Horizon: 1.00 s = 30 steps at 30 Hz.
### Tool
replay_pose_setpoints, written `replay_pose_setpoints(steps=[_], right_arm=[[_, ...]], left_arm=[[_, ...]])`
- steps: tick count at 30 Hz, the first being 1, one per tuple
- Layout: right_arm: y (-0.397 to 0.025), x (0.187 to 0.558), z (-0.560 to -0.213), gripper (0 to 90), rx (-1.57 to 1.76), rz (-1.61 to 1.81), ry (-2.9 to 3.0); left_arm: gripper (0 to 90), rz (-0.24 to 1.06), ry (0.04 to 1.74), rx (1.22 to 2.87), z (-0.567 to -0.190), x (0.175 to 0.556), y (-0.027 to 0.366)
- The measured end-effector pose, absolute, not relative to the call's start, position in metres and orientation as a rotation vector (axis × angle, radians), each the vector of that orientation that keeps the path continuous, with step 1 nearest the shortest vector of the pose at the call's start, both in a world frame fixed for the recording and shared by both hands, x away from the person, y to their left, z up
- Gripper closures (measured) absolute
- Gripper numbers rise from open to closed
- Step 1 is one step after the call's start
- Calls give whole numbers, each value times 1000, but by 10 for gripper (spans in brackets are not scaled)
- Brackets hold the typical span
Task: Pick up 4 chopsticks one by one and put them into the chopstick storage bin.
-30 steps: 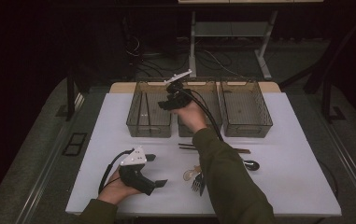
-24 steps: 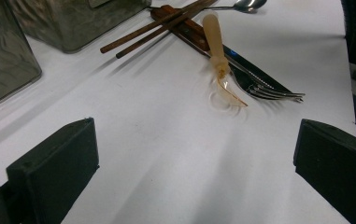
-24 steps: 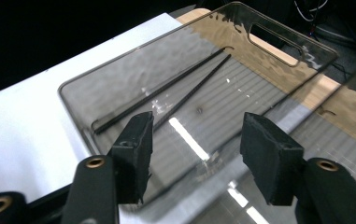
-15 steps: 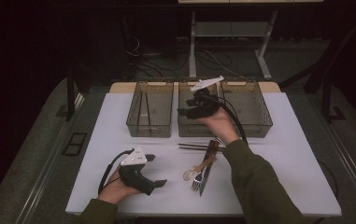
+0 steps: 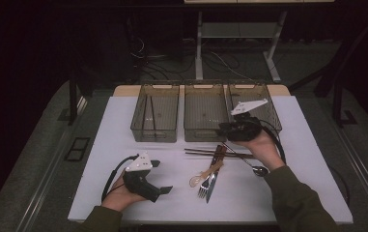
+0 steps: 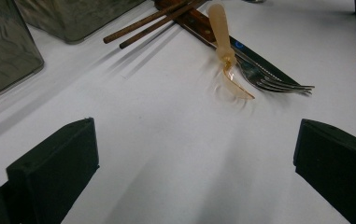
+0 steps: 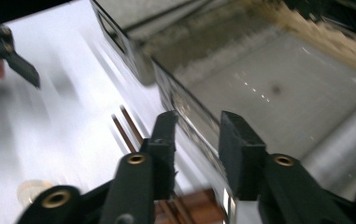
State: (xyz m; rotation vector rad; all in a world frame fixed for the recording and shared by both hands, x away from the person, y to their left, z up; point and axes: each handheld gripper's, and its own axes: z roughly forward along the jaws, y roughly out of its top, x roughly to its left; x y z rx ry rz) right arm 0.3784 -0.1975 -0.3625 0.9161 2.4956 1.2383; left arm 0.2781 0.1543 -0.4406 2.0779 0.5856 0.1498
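A white tabletop (image 5: 297, 145) stands in a dark room, with grey floor around it and cables behind. Near the front left corner the left gripper (image 5: 160, 176) rests on the surface, its black blocky jaws wide apart with nothing between them. Along the back edge stand three clear plastic bins (image 5: 155, 113); the left one holds thin dark sticks. In the middle of the tabletop lie brown chopsticks (image 5: 201, 152), a wooden-handled knife (image 5: 215, 166), a metal fork (image 5: 202, 188) and a translucent orange spoon (image 5: 205, 174), touching one another. The right gripper (image 5: 221, 126) hovers at the front wall of the middle bin (image 5: 205, 116), jaws a little apart, empty.
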Motion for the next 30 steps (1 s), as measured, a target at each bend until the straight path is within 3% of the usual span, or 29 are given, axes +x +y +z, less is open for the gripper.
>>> replay_pose_setpoints(steps=[10,17,30], right_arm=[[-260,359,-388,897,1016,1217,2446],[-289,355,-402,900,1100,1128,2446],[-301,363,-434,900,1206,929,2531]], left_arm=[[0,152,587,2084,-441,278,154],[0,160,575,2091,-440,278,155],[0,161,576,2092,-440,278,155]])
